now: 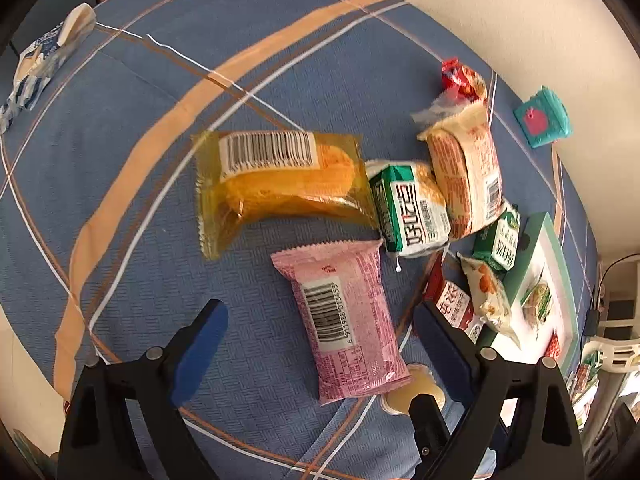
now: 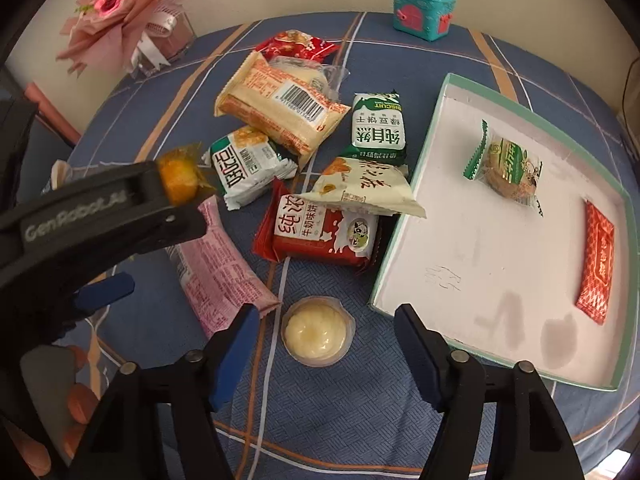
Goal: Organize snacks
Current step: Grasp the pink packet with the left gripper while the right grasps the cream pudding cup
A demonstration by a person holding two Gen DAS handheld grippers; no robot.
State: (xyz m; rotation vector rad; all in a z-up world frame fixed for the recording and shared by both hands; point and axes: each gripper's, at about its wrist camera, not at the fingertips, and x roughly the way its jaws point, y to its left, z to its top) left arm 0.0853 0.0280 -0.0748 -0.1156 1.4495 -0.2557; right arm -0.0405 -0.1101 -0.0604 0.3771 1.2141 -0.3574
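In the left wrist view a pink snack packet [image 1: 344,328] lies barcode-up on the blue checked tablecloth [image 1: 120,200]. My left gripper [image 1: 320,310] straddles it, open, with its pads clear of the wrapper. In the right wrist view a small jelly cup [image 2: 318,332] sits between the pads of my right gripper [image 2: 324,316], which is open and not touching it. To the right lies a white box with a teal rim [image 2: 416,184]; it holds a green biscuit packet [image 2: 504,168] and a red sachet [image 2: 596,264].
A pile of snacks lies beyond: a yellow cake packet [image 1: 280,184], a green-white packet [image 1: 408,208], an orange-cream packet [image 2: 280,108] and a red milk-biscuit packet [image 2: 320,232]. A teal toy chest [image 2: 424,12] and a pink bouquet [image 2: 120,12] stand at the table's far edge.
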